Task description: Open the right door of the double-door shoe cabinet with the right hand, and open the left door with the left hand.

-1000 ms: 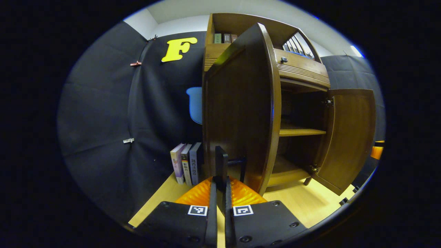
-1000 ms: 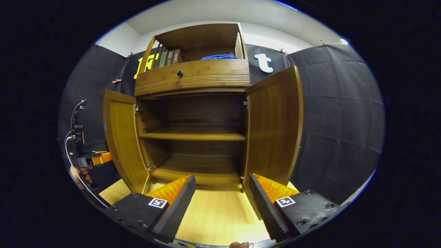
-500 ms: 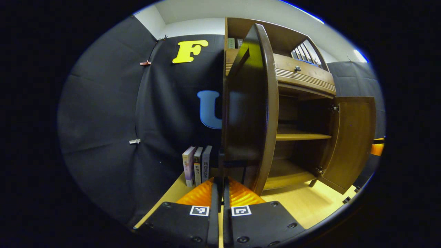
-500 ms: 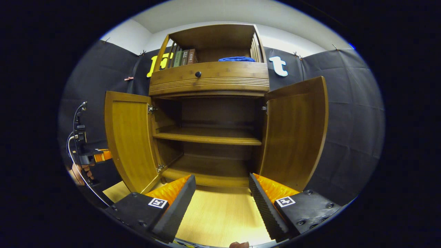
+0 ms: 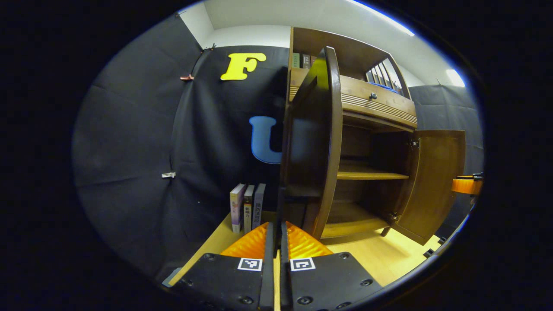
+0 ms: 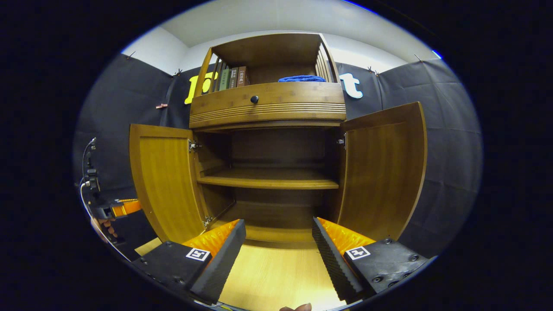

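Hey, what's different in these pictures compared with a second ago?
The left brown wooden cabinet door swung further outward, and the right wooden door opened a little wider too. The left gripper, fingers together, drew back from the left door's edge. The right gripper stayed open, holding nothing. The upright books beside the cabinet stayed put.

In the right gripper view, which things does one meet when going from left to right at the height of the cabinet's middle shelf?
Left gripper → open left wooden door → middle wooden shelf → open right wooden door → black cloth wall.
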Demonstrator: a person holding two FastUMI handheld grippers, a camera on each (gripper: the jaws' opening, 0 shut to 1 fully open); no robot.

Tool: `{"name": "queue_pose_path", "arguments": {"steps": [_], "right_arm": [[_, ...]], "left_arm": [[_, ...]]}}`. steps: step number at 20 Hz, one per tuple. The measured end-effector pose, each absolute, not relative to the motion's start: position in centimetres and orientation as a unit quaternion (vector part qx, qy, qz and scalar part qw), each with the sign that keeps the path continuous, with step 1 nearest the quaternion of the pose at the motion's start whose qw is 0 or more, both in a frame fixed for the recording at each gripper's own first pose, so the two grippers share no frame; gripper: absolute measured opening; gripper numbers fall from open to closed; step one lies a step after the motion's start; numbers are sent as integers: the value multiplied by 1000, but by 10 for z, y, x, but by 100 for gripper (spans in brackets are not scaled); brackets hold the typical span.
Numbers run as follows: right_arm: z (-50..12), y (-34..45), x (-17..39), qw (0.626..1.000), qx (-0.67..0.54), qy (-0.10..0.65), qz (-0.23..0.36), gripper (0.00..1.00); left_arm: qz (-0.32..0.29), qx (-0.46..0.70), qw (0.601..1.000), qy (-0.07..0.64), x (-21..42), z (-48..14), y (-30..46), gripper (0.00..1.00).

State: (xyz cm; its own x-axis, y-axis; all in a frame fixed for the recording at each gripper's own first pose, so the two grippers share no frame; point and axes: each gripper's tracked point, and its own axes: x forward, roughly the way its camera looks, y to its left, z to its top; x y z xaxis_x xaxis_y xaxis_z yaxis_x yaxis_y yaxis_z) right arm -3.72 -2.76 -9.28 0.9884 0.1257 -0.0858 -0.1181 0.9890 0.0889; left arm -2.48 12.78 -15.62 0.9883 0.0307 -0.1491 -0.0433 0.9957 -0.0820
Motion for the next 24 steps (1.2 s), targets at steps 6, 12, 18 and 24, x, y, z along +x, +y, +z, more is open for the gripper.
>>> {"name": "queue_pose_path", "arguments": {"steps": [6,12,18,24], "right_arm": [[-92,-13,-11,998,26,32,56,100],[-96,6,0,996,29,42,68,98],[-89,26,12,995,24,39,89,96],[-81,39,13,993,22,29,110,100]], "left_arm": [[30,-39,997,62,-49,-140,117,0],[45,-41,997,44,-78,-125,112,5],[27,-35,999,29,-99,-113,90,12],[-21,-48,998,35,-102,-114,47,48]]}}
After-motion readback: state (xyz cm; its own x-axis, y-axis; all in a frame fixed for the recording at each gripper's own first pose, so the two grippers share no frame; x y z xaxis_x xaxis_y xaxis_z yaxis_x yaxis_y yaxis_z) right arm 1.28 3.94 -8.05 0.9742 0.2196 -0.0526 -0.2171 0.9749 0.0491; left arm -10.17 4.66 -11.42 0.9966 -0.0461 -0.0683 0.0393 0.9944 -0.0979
